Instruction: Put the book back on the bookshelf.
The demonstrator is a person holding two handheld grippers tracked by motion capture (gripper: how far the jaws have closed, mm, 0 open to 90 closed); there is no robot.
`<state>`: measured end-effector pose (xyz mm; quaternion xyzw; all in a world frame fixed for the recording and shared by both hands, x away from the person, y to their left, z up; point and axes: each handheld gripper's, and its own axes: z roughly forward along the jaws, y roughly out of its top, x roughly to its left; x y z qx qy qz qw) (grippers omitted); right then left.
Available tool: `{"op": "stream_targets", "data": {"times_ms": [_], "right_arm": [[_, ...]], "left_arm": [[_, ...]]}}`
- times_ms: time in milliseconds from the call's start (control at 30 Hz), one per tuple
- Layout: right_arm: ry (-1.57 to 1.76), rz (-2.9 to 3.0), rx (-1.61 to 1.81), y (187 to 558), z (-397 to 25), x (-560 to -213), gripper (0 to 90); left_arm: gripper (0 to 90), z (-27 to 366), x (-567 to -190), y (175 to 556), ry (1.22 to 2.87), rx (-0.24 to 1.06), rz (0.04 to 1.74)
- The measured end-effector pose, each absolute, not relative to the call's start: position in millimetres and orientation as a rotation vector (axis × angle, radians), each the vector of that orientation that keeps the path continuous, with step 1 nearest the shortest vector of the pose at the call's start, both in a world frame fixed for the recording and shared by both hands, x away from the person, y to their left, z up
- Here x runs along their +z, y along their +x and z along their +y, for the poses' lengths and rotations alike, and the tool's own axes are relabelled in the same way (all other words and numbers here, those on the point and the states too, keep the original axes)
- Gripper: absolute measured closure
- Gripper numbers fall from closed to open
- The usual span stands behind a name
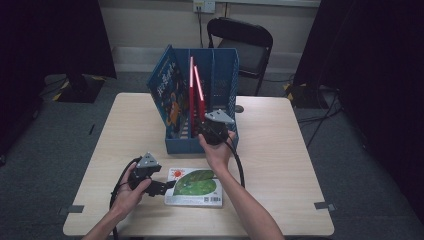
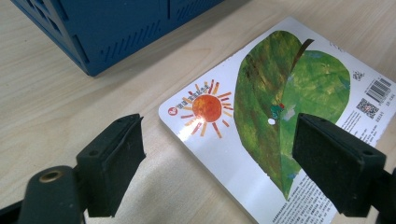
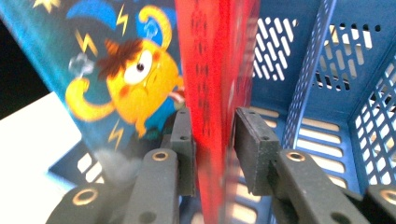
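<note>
A blue plastic file rack [image 1: 186,145] stands on the table. A red book [image 1: 192,90] stands upright inside it, and my right gripper [image 1: 206,128] is shut on its near edge. In the right gripper view the two jaws press the red book [image 3: 210,70] from both sides, right gripper [image 3: 212,135]. A blue cartoon book [image 1: 167,92] leans at the rack's left [image 3: 121,70]. A leaf-and-sun book [image 1: 197,187] lies flat near the front edge. My left gripper [image 1: 167,187] hovers open at its left corner; its jaws straddle the leaf-and-sun book [image 2: 280,88], left gripper [image 2: 219,140].
The wooden table [image 1: 280,150] has bare room right of the rack [image 3: 327,70], whose right compartment holds nothing. The rack's corner [image 2: 116,28] sits just beyond the flat book. A black chair [image 1: 245,45] stands behind the table; dark curtains hang at both sides.
</note>
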<state>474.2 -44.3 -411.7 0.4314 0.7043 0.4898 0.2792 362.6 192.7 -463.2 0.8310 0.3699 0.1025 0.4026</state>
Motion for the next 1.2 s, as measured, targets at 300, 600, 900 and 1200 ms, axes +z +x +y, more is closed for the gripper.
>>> {"op": "stream_targets", "data": {"times_ms": [300,600,900,1200], "right_arm": [[1.148,1.940,1.307,478.3,-41.2,-414.2,71.0],[1.155,1.957,1.320,494.1,-34.8,-412.4,70.5],[1.115,1.993,1.289,502.3,-29.6,-410.9,68.8],[1.105,2.034,1.308,494.0,-35.9,-419.7,71.5]], "left_arm": [[16.4,191.5,-463.8,362.9,2.112,0.254,0.928],[16.5,192.2,-464.4,363.3,2.109,0.253,0.930],[16.5,191.7,-464.9,363.5,2.111,0.249,0.931],[16.5,192.2,-464.9,363.8,2.118,0.252,0.931]]}}
